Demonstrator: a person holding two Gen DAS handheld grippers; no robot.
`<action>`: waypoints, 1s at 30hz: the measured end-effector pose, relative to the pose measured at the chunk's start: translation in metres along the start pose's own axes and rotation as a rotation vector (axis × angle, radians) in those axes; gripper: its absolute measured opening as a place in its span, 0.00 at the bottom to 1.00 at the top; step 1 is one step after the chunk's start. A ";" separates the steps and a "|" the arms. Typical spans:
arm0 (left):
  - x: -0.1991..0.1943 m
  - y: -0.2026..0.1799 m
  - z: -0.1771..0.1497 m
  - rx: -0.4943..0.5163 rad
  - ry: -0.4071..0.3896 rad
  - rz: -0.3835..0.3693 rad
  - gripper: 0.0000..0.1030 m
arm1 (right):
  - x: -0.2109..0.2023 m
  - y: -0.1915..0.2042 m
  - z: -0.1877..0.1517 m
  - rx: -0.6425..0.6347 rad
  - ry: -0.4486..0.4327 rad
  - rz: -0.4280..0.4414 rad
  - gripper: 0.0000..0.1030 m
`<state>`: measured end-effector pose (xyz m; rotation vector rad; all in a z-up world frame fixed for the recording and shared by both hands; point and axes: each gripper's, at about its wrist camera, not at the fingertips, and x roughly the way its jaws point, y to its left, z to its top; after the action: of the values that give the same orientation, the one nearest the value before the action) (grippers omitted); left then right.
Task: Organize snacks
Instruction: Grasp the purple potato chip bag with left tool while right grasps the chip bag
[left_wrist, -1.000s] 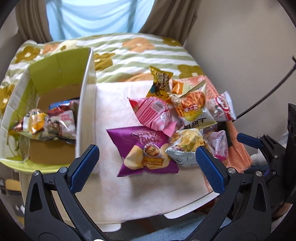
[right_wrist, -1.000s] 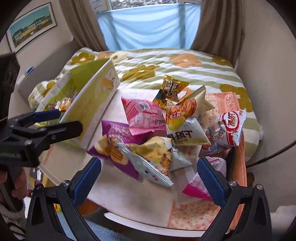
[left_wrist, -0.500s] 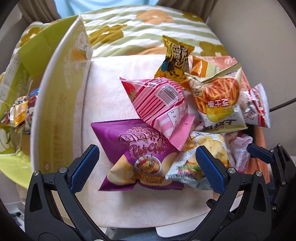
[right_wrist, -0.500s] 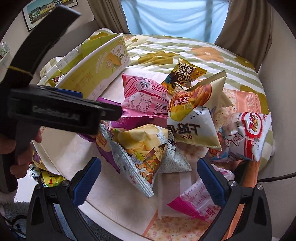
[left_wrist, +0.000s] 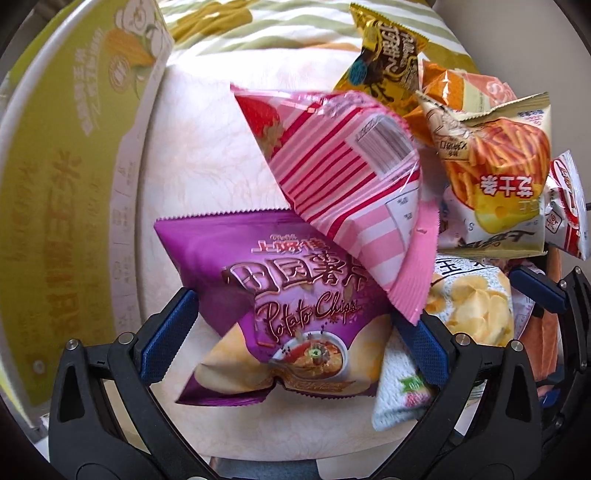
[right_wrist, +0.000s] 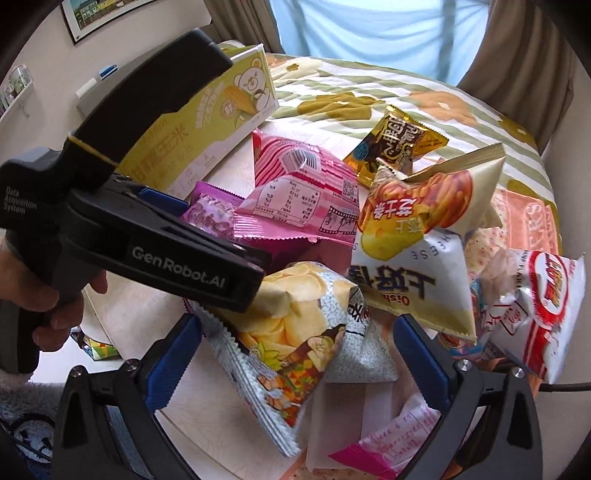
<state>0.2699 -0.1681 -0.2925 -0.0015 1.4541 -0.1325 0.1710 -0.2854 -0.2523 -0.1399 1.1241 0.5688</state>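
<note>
Daylit window (right_wrist: 376, 33) with brown curtains (right_wrist: 517, 55), framed picture (right_wrist: 99, 13) on beige wall

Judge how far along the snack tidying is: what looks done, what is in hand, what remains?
Done: nothing visible in these views; the yellow-green box shows only its outer wall. In hand: the left hand-held gripper is open around the purple chip bag, not yet clamped; the right hand-held gripper is open over the silver chip bag. Left: the whole pile, including the pink striped bag and cheese-stick bag.
</note>
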 end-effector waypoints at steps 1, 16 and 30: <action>0.002 0.002 -0.001 -0.010 0.004 -0.012 1.00 | 0.002 -0.001 -0.001 -0.001 0.007 0.009 1.00; -0.014 0.019 -0.018 0.050 -0.047 -0.022 0.71 | 0.020 0.003 -0.004 -0.082 0.028 0.047 1.00; -0.034 0.008 -0.035 0.065 -0.081 0.004 0.68 | 0.009 0.008 -0.014 -0.114 0.005 0.041 0.77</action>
<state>0.2325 -0.1547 -0.2639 0.0484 1.3681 -0.1741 0.1586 -0.2810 -0.2647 -0.2174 1.1016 0.6697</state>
